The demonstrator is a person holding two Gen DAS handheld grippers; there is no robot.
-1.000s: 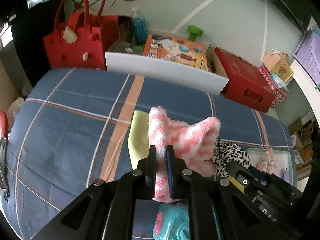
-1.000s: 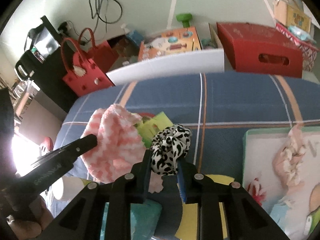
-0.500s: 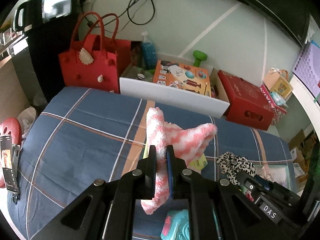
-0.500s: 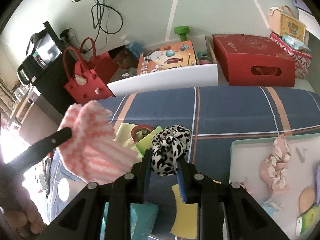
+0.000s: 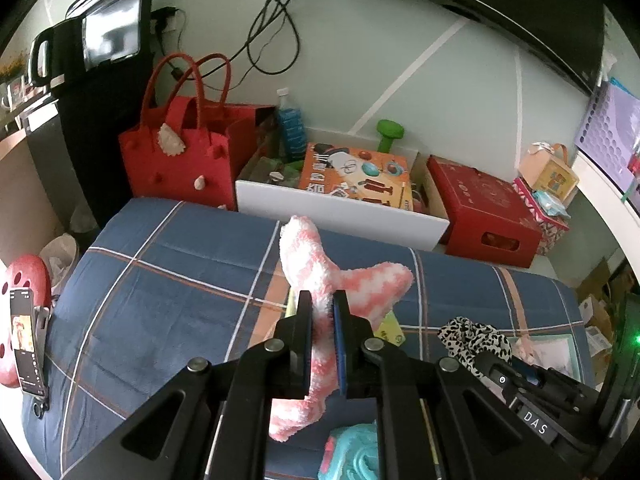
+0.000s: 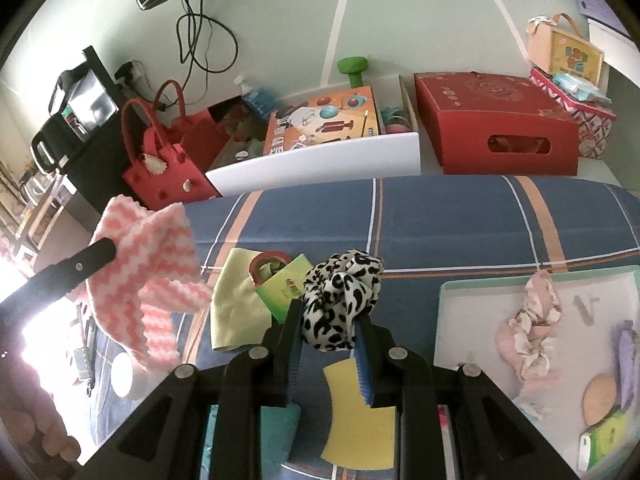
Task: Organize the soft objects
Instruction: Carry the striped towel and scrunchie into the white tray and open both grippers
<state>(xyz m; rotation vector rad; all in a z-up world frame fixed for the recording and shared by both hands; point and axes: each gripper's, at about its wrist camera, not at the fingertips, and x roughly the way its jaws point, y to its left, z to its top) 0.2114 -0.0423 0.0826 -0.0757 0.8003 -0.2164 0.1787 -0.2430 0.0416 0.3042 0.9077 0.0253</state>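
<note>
Pink-and-white fluffy cloth (image 5: 320, 284) is pinched in the left gripper (image 5: 320, 312), jaws narrow on a fold of it, ends flopping up and to the right and a tail hanging below; cloth is lifted clear of the blue plaid bedspread (image 5: 168, 288). Leopard-print scrunchie (image 6: 340, 300) sits clamped between the jaws of the right gripper (image 6: 326, 320), also held above the bedspread. Under and just beyond the scrunchie: pale green cloth (image 6: 236, 312), a green packet (image 6: 286, 290) with a red ring (image 6: 268, 266) touching it, a yellow sponge piece (image 6: 356, 420) near the fingers. To the right on the bedspread, a white tray (image 6: 452, 320) holding a pink scrunchie (image 6: 528, 332). Beyond the bed edge: red felt bag (image 5: 180, 160), white bin (image 5: 340, 216), red box (image 5: 488, 212).
</note>
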